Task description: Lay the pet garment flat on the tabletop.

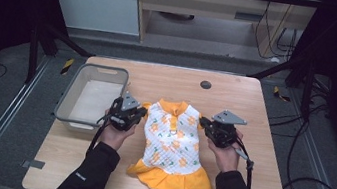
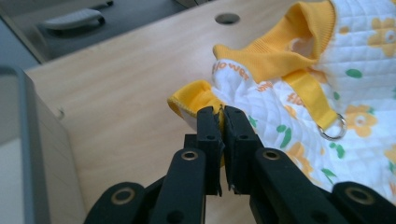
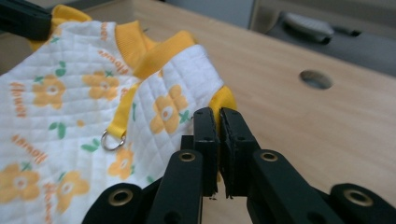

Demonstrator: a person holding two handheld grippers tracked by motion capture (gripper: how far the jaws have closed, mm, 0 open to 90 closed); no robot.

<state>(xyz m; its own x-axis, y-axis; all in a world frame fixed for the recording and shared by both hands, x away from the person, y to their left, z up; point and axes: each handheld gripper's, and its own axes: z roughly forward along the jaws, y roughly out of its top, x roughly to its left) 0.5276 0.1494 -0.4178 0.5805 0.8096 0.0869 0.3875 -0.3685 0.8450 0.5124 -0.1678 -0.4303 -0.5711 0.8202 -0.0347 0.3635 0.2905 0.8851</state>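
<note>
A small white quilted dress (image 1: pixel 172 138) with orange flowers, yellow collar and yellow skirt hem lies in the middle of the wooden table (image 1: pixel 251 102). My left gripper (image 1: pixel 142 113) is shut on the yellow armhole trim (image 2: pixel 198 95) at the dress's left shoulder. My right gripper (image 1: pixel 202 123) is shut on the yellow trim (image 3: pixel 223 100) of the opposite shoulder. In both gripper views the fabric (image 2: pixel 289 116) is pinched between the black jaws and lifted a little off the wood. A metal ring (image 3: pixel 112 139) hangs from a yellow strap on the dress (image 3: pixel 70 121) back.
A grey plastic bin (image 1: pixel 71 94) stands at the table's left side, close to my left hand. A round hole (image 1: pixel 205 85) sits in the tabletop at the back. Cables lie on the floor to the right.
</note>
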